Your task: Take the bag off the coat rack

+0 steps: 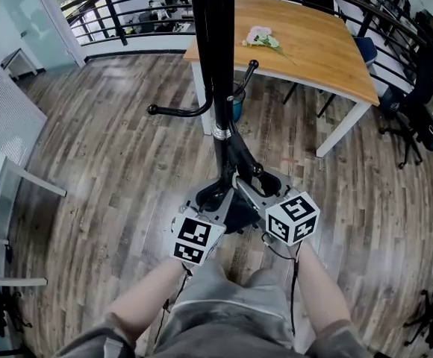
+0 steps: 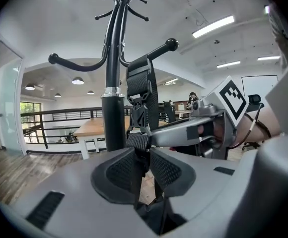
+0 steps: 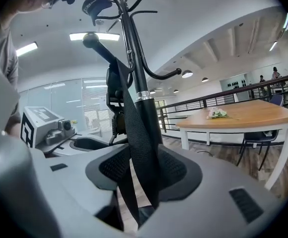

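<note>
A black coat rack [image 1: 215,66] stands right in front of me, and a black bag [image 1: 239,216] hangs low against its pole. The bag's webbing strap [image 2: 142,93] runs up over a knobbed hook [image 2: 170,44], with a buckle [image 2: 138,114] partway down. My left gripper [image 2: 143,168] is shut on the strap just under the buckle. My right gripper [image 3: 143,170] has another run of the strap [image 3: 134,133] pinched between its pads. In the head view both grippers meet at the bag, the left gripper [image 1: 215,198] beside the right gripper [image 1: 248,191].
A wooden table [image 1: 313,43] with a bunch of flowers [image 1: 261,38] stands behind the rack. Black chairs [image 1: 418,103] are at the far right, a railing [image 1: 142,13] runs along the back and a white desk [image 1: 7,177] sits at the left. The floor is wood plank.
</note>
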Demonstrator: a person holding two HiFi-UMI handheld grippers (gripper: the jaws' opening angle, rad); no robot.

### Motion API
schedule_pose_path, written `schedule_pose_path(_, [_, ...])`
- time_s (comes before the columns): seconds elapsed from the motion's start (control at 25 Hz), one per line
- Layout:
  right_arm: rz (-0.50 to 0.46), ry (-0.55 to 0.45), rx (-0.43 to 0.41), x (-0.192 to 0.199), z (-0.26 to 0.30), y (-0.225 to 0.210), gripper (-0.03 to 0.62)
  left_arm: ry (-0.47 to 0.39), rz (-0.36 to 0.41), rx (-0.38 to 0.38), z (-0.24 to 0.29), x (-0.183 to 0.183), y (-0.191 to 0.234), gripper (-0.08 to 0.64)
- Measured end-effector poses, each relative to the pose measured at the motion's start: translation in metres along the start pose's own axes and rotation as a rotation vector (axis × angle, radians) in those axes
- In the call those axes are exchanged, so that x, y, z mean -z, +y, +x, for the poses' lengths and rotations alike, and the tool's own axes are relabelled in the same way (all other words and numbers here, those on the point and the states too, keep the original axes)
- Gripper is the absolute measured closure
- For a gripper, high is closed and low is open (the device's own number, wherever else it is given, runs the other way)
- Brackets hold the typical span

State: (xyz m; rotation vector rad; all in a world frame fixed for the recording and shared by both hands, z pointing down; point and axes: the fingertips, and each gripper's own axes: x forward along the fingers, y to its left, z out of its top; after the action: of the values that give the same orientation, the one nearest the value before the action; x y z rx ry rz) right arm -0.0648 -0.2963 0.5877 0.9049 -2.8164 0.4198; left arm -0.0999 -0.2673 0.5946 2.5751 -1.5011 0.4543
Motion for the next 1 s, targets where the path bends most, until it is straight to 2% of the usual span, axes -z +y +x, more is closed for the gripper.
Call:
schedule_pose_path(0.04, [0.002,0.002,-0.009,0.0,0.0,0.001,0.409,0.001,-0.007,-0.006,-0.001,0.001,0.001,0.465])
schedule_pose_path(0.16, [0.031,0.0,-0.016,-0.001,-0.003,0.001,0.51,0.017,-0.009,-0.036,-0.004,0.002,0.005,0.491])
schedule_pose_path(0.28, [0.055,-0.005,-0.001,-0.003,-0.008,0.0,0.555,0.026,0.002,-0.085,-0.006,0.004,0.015,0.506])
schedule_pose_path(0.52, [0.053,-0.001,-0.032,-0.01,-0.02,0.015,0.56,0.065,0.028,-0.136,0.014,0.012,0.018,0.488])
schedule_pose_path(0.68, [0.047,-0.004,-0.043,-0.015,-0.029,0.02,0.561,0.101,0.025,-0.175,0.022,0.015,0.025,0.436])
schedule_pose_path(0.84, [0.066,-0.017,-0.023,-0.022,-0.039,0.015,0.561,0.105,-0.009,-0.178,0.019,0.013,0.026,0.517])
schedule_pose_path(1.0, [0.07,-0.02,-0.003,-0.032,-0.054,0.013,0.561,0.083,-0.071,-0.19,0.0,0.004,0.037,0.526])
